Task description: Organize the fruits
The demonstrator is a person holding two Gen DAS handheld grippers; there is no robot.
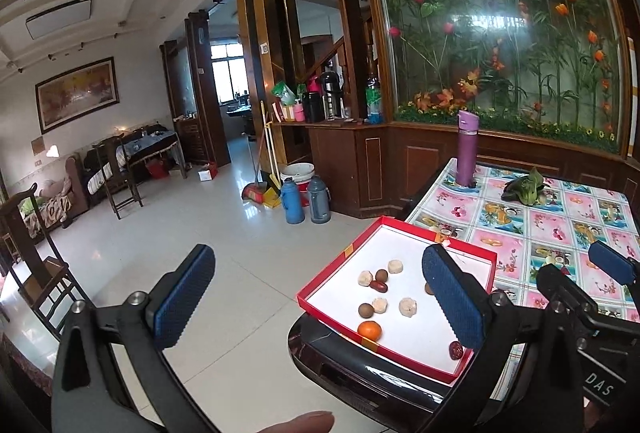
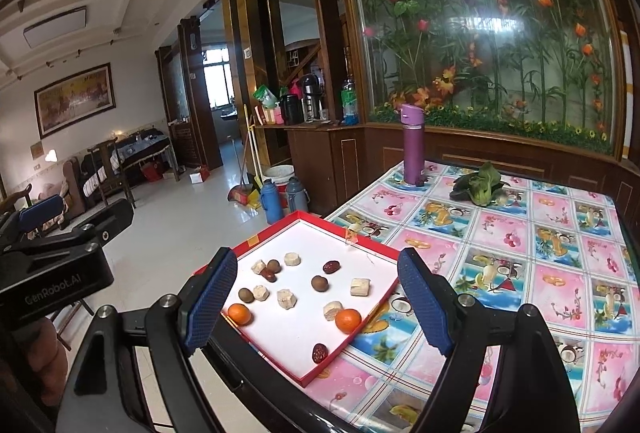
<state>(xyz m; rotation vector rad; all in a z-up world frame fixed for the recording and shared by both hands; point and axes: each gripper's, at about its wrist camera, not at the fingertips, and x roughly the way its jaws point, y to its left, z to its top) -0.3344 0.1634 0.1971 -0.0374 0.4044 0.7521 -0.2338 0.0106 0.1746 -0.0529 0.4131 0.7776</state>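
Left gripper (image 1: 320, 297) held level, jaws spread wide, nothing between the blue pads (image 1: 185, 297). Right gripper (image 2: 318, 303) likewise level, jaws wide apart, empty. Fingertip (image 1: 308, 422) visible at the lower edge of the left wrist view.

Both my feeds are bright and mostly sharp. There's a big blown-out white glare spot on the glass panel with painted flowers and bamboo (image 1: 496, 33), and a far daylit window (image 2: 218, 81) is overexposed. The glossy white floor tiles (image 1: 192, 217) reflect light. Heavy fisheye bending throughout, with dark vignetted corners.
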